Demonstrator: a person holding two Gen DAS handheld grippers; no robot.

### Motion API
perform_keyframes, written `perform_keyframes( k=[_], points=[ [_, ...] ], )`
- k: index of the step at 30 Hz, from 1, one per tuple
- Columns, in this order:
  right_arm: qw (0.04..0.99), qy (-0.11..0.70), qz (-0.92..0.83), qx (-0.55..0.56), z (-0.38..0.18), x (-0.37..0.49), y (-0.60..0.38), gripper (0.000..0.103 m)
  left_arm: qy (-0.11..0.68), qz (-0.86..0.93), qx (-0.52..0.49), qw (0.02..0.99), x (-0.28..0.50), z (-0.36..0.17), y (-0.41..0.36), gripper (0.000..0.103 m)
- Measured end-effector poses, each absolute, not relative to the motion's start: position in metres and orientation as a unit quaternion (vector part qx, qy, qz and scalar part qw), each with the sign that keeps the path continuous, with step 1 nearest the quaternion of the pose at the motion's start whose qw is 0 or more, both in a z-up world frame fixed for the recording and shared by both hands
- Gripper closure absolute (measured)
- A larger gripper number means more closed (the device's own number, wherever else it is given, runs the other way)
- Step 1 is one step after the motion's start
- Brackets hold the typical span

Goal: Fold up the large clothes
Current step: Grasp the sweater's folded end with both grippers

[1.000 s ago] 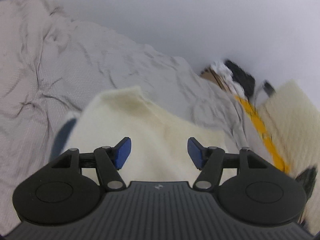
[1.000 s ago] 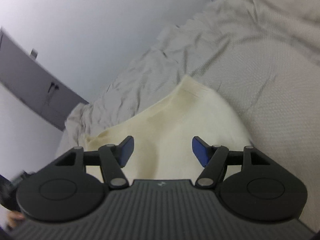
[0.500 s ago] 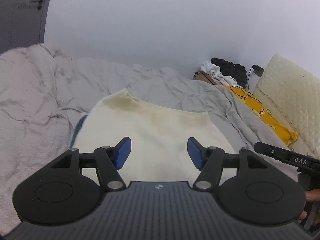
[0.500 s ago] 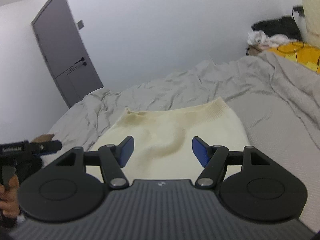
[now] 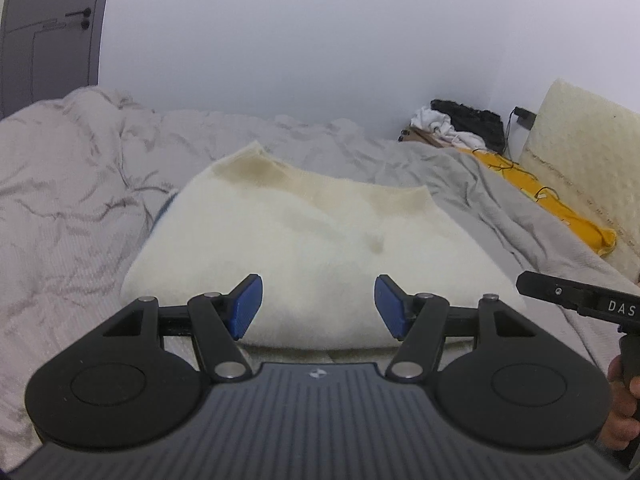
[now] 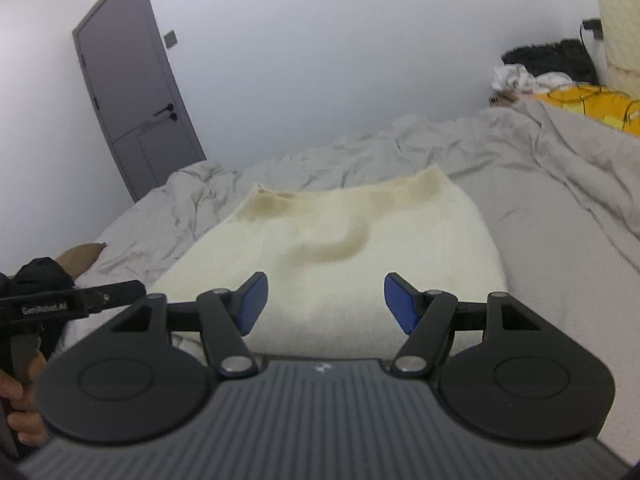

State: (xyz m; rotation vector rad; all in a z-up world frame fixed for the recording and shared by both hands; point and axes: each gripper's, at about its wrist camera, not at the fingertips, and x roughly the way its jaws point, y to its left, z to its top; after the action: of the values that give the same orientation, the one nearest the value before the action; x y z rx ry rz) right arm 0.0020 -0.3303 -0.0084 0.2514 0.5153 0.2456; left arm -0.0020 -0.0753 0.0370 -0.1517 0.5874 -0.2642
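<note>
A cream knitted sweater [image 5: 320, 240] lies folded in a thick rectangle on the grey bed cover [image 5: 72, 200]; it also shows in the right wrist view [image 6: 340, 248]. My left gripper [image 5: 316, 308] is open and empty, held just short of the sweater's near edge. My right gripper [image 6: 326, 304] is open and empty, also at the near edge. The right gripper's body [image 5: 580, 300] shows at the right of the left wrist view; the left gripper's body [image 6: 68, 304] shows at the left of the right wrist view.
The rumpled bed cover [image 6: 540, 200] spreads all around. A yellow cloth [image 5: 540, 196], a cream foam pad [image 5: 592, 152] and a pile of dark and white clothes [image 5: 460, 124] lie at the far right. A grey door [image 6: 128, 100] stands at the left.
Both grippers have swung from a tilted look down at the sweater to a level view and pulled back to its near edge. Both jaws stay open. The sweater lies still.
</note>
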Motion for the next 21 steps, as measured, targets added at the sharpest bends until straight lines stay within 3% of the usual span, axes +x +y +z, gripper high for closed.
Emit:
perform_keyframes(
  k=[4,9,11,14,17,21],
  points=[
    [0.945,0.273,0.114,0.141,-0.019,0.006,-0.331,0.035,0.317,-0.113,-0.110,0.935,0.017,0.021,-0.071,0.034],
    [0.917,0.322,0.106,0.208,-0.042,0.014,-0.339,0.035,0.361,-0.080,-0.184,0.911,0.039,-0.005,-0.054,0.022],
    [0.906,0.335,0.109,0.234,-0.050,0.017,-0.342,0.022,0.372,-0.072,-0.213,0.901,0.045,-0.012,-0.047,0.015],
    [0.896,0.350,0.113,0.250,-0.057,0.024,-0.340,0.021,0.383,-0.062,-0.276,0.879,0.054,-0.026,-0.029,0.008],
    [0.884,0.359,0.113,0.278,-0.065,0.033,-0.340,0.000,0.389,-0.057,-0.322,0.861,0.063,-0.038,-0.014,0.007],
    [0.846,0.387,0.121,0.345,-0.084,0.052,-0.338,0.000,0.396,-0.062,-0.390,0.829,0.077,-0.058,0.002,0.007]
  ],
)
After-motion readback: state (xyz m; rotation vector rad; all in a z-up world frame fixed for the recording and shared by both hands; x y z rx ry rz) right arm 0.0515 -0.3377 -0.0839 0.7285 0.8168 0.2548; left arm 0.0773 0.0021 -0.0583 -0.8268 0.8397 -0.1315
